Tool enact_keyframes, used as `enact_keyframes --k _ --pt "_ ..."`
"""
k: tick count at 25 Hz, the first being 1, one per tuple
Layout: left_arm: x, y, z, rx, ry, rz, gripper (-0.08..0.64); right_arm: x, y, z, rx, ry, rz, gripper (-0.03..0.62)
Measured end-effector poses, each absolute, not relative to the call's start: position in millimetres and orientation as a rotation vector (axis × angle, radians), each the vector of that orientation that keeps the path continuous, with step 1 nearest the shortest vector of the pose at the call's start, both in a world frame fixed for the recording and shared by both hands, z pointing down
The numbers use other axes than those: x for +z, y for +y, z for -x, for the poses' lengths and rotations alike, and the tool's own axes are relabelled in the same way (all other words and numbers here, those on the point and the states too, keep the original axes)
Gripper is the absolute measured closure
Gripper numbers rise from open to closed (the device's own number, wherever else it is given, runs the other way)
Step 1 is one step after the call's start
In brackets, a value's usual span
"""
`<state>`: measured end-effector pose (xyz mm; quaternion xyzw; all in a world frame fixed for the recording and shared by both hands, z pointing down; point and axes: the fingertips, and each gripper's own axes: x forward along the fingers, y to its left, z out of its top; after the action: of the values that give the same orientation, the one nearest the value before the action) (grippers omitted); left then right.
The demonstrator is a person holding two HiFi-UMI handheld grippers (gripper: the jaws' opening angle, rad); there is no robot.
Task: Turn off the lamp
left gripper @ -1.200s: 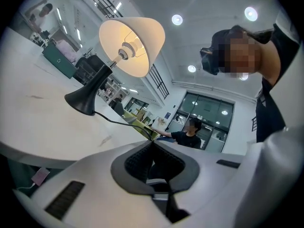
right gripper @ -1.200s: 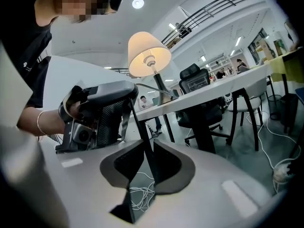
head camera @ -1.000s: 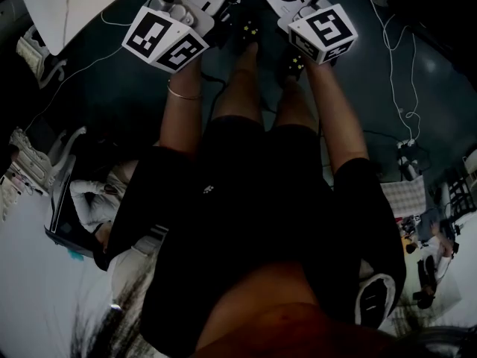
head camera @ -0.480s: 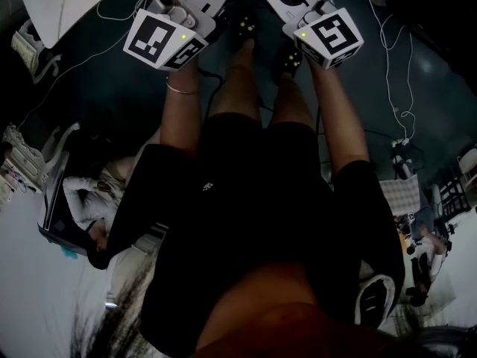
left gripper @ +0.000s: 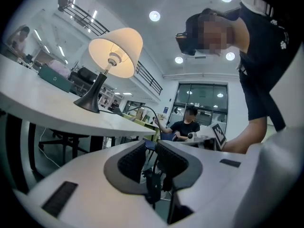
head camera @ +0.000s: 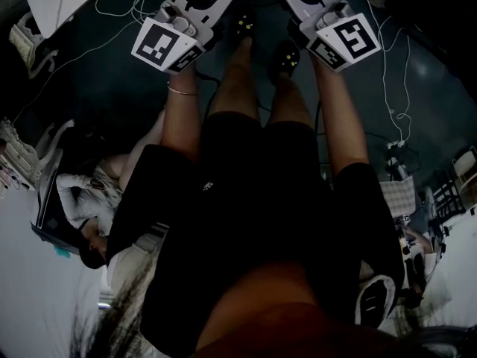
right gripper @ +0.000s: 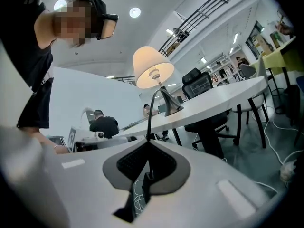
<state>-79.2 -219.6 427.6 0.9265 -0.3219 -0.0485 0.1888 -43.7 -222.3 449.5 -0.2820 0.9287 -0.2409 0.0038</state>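
The lamp [right gripper: 152, 66] is lit, and its thin dark cord [right gripper: 150, 112] runs down to the right gripper [right gripper: 148, 140]. That gripper's jaws are closed tight. The cord comes up from just where the two tips meet, so it looks pinched there. It goes straight up toward 12 o'clock, then bends over to the lamp's dark foot [right gripper: 172, 106]. The lamp stands on a long white table [right gripper: 228, 95] that runs out toward 3 o'clock.

The left gripper [left gripper: 151, 144] has its jaws a little way apart, and they are opening. Nothing is between them; only far-off things show through the gap. From these jaws the lamp is up at 10 o'clock, well apart from them, standing on the same white table. Its shade [left gripper: 116, 49] glows warm yellow. At 1 o'clock, far behind, a seated person [left gripper: 189, 126] in a dark top is at another table.

In the head view both grippers are held out at the top. The left marker cube [head camera: 168, 47] is at 11 o'clock and the right marker cube [head camera: 346, 42] is at 1 o'clock. The jaw tips are cut off by the top edge there. Between the two arms are the person's legs and two dark shoes [head camera: 242, 27] on a dark floor [head camera: 112, 88]. Thin white wires [head camera: 387, 66] lie on the floor at 1 o'clock. A thin bracelet [head camera: 182, 90] sits on the left wrist.
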Motion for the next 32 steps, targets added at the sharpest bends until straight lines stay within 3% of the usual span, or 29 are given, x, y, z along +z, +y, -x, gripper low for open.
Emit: enact_keyframes --k 7,15,32 --pt "472.7 -188.3 64.8 0.028 -0.81 -2.611 0.46 435.8 -226.7 32.1 -0.788 2.818 0.882 0.583" --pt "505.4 -182.0 56.0 0.014 -0.768 -2.533 0.419 424.2 -234.2 28.7 -0.805 2.752 0.885 0.583" --pt "511.6 -183.4 48.6 0.09 -0.785 -2.615 0.446 403.6 -235.5 20.7 -0.797 2.672 0.873 0.583"
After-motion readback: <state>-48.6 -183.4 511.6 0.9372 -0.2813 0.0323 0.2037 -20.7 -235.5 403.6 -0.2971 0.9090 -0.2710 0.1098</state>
